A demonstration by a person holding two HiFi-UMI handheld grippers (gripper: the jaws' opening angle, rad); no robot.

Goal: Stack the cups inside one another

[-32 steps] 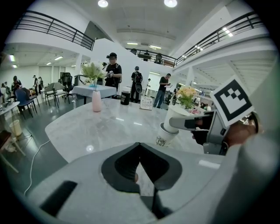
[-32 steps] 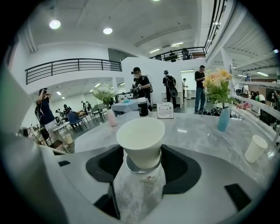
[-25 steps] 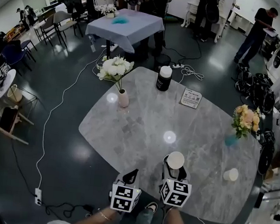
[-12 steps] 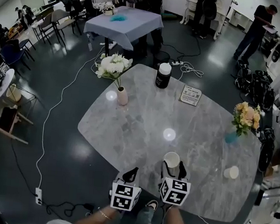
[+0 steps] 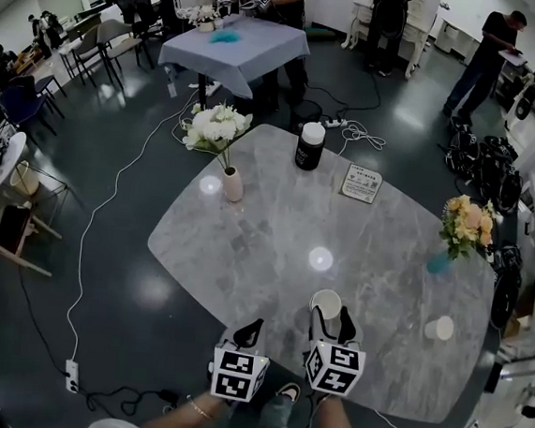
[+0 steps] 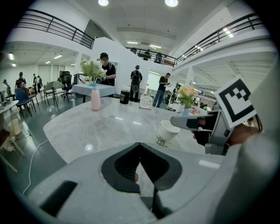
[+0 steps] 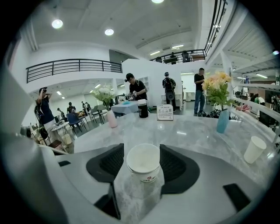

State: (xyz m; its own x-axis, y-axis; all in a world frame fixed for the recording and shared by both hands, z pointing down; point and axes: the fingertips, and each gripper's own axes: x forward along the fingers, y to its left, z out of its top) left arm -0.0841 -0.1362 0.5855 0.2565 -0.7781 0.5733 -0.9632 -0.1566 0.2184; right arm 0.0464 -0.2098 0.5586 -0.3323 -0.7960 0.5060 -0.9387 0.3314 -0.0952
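Widened within the last second, the jaws of the right gripper [image 5: 328, 318] are now seen standing apart on either side of a white paper cup [image 5: 326, 304], and the cup has been brought slightly lower and nearer than it was a second ago. In the right gripper view the cup [image 7: 143, 162] is shown upright on the grey marble table [image 5: 275, 228], mouth up, between the two dark pads, with no pad seen pressing on it. The left gripper [image 5: 250, 330] is held just beside the right one at the table's near edge; its jaws are closed together, with nothing between them. A second white cup [image 5: 439, 327] is found well apart to the right, also upright on the table. Farther back, a vase of white flowers [image 5: 233, 185], a black canister [image 5: 310, 148], a small sign [image 5: 364, 184] and a blue vase [image 5: 440, 265] are set out.
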